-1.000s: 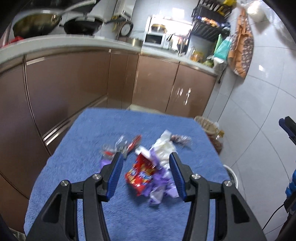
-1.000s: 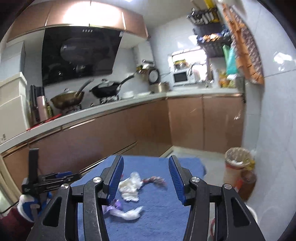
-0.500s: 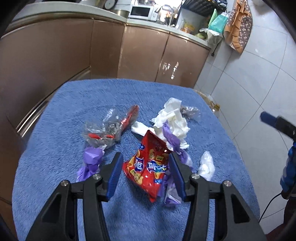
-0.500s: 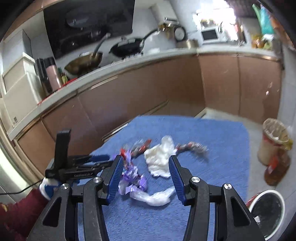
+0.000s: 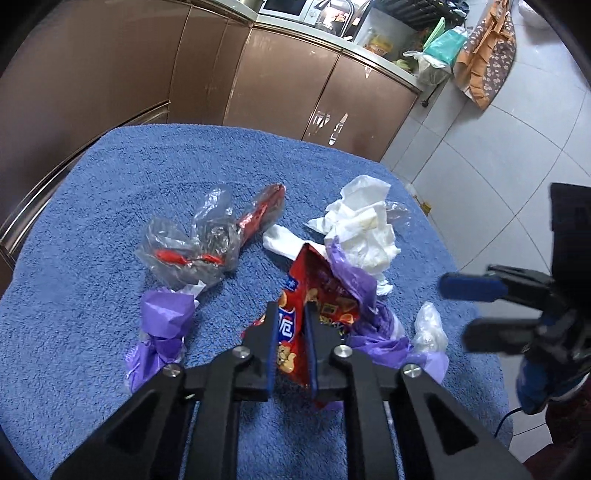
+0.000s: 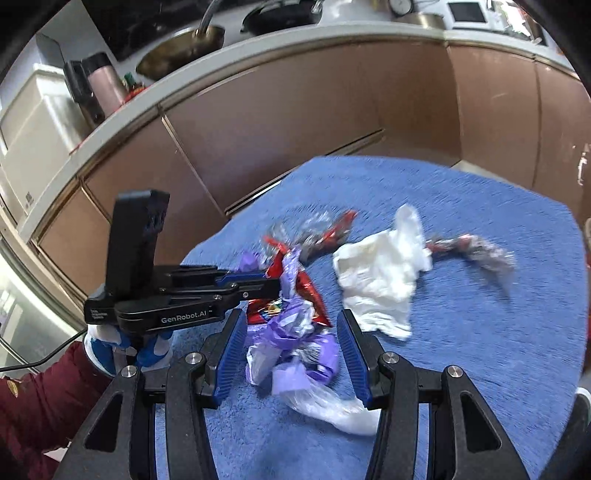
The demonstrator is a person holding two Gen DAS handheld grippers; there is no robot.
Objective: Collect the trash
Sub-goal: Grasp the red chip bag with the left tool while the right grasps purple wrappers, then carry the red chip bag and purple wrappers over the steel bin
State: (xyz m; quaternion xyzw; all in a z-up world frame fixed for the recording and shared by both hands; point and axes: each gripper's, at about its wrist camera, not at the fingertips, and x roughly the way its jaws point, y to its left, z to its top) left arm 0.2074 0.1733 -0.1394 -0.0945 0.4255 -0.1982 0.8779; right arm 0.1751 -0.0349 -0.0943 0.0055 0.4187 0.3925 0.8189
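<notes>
Trash lies on a blue towel-covered table (image 5: 110, 192). My left gripper (image 5: 291, 314) is shut on a red snack bag (image 5: 317, 295); it also shows in the right wrist view (image 6: 273, 286) pinching that bag (image 6: 306, 291). My right gripper (image 6: 291, 332) is open, its jaws on either side of crumpled purple plastic (image 6: 295, 332) and a clear white wrapper (image 6: 328, 406). It appears at the right of the left wrist view (image 5: 458, 310). White tissue (image 5: 365, 225), a clear bag with red scraps (image 5: 192, 247) and another purple wrapper (image 5: 162, 321) lie around.
Brown kitchen cabinets (image 5: 280, 74) stand behind the table, with a counter holding a microwave (image 5: 288, 7) and pans (image 6: 181, 48). A twisted red-grey wrapper (image 6: 472, 247) lies at the table's far right. White tiled floor (image 5: 480, 155) is to the right.
My left gripper came down and closed on the red snack bag. My right gripper lowered toward the table and now straddles the purple plastic.
</notes>
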